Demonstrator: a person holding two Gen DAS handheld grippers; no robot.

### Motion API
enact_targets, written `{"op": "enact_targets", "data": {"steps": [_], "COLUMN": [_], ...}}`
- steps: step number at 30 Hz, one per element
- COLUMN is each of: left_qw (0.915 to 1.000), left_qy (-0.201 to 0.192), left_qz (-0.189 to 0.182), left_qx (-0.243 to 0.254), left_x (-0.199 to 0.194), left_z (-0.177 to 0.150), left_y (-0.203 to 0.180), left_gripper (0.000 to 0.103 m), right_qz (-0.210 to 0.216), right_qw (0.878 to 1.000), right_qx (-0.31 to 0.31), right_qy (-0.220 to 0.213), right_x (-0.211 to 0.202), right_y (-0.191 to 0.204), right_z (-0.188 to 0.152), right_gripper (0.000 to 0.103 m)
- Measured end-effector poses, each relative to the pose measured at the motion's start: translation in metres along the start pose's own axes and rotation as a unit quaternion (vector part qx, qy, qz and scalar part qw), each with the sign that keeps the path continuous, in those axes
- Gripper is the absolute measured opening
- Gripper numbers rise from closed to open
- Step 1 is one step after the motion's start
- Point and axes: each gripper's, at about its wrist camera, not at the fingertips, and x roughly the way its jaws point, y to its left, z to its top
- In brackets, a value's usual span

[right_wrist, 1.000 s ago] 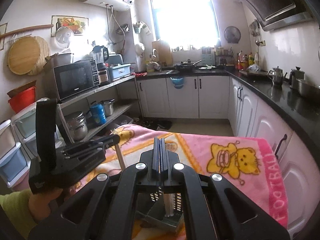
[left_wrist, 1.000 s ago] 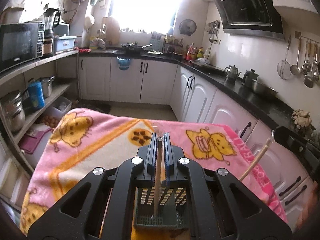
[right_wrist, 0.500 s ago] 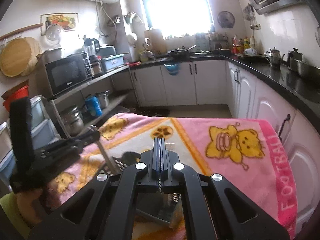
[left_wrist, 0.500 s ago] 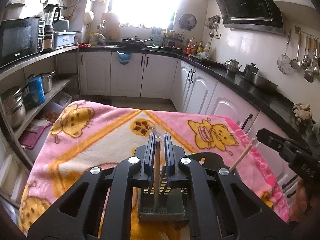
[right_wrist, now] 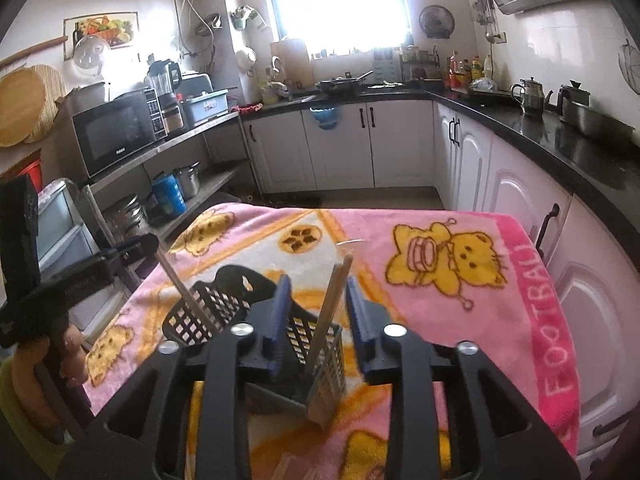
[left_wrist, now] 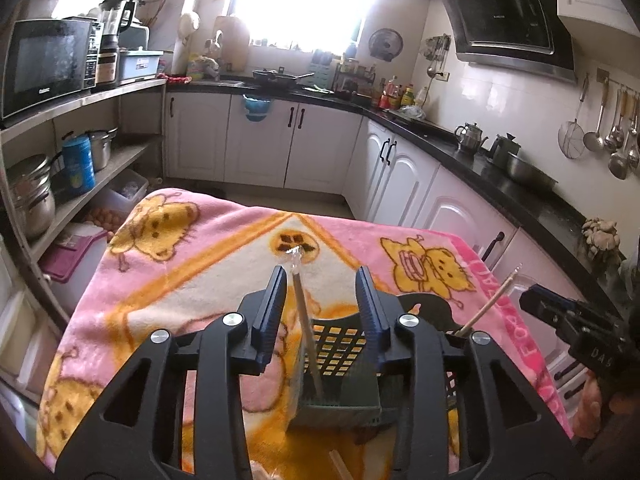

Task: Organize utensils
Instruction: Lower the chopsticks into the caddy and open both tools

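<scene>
Both tongs, left tongs (left_wrist: 322, 306) and right tongs (right_wrist: 316, 308), have just been opening, freeing wrapped chopsticks (left_wrist: 306, 340) (right_wrist: 330, 312) between their jaws; leaning sticks could tip the slotted caddy (right_wrist: 208, 312).

Wrapped chopsticks (left_wrist: 306, 332) upright in basket (left_wrist: 340, 360)

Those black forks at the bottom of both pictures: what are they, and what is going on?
They are hand-held grippers, one in each of a person's hands, each with its own camera looking along its fingers. One picture is from the left gripper, the other from the right gripper. On the pink cartoon blanket stands a dark mesh utensil holder. Both sets of jaws have just been opening, letting go: wrapped chopsticks now lean in the holder on the left, a wooden pair on the right.
</scene>
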Motion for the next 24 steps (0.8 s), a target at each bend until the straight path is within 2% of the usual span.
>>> {"op": "enact_targets", "data": {"steps": [6,8,15,19,22,24], "left_qw": [1.0000,1.0000,0.9999,0.9999,0.9999,0.9998], "left_qy": [0.004,0.006,0.016,0.016,0.016,0.015], "left_qz": [-0.002,-0.002,-0.004,0.006,0.006,0.008], "left_qx": [-0.004,-0.001,0.002,0.001,-0.004,-0.005], "left_x": [-0.007,-0.009,-0.018,-0.028,-0.036,-0.040], "left_z": [-0.003,-0.006,-0.019,-0.027,-0.033,-0.037], "left_y": [0.004,0.004,0.005,0.009,0.012,0.014], "left_gripper": [0.041,0.046,0.057,0.074,0.077,0.084], "right_qz": [-0.008,-0.010,-0.018,-0.021,-0.021,-0.021], "right_qw": [1.000,1.000,1.000,1.000,1.000,1.000], "right_qx": [0.002,0.001,-0.005,-0.009,-0.014,-0.018], "right_qy": [0.005,0.005,0.010,0.012,0.013,0.014], "right_x": [-0.007,-0.009,-0.022,-0.029,-0.035,-0.038], "right_y": [-0.002,-0.003,-0.001,0.000,0.003,0.006], "right_z": [-0.007,-0.009,-0.024,-0.033,-0.043,-0.048], "right_gripper": [0.046,0.047,0.052,0.053,0.054,0.054]}}
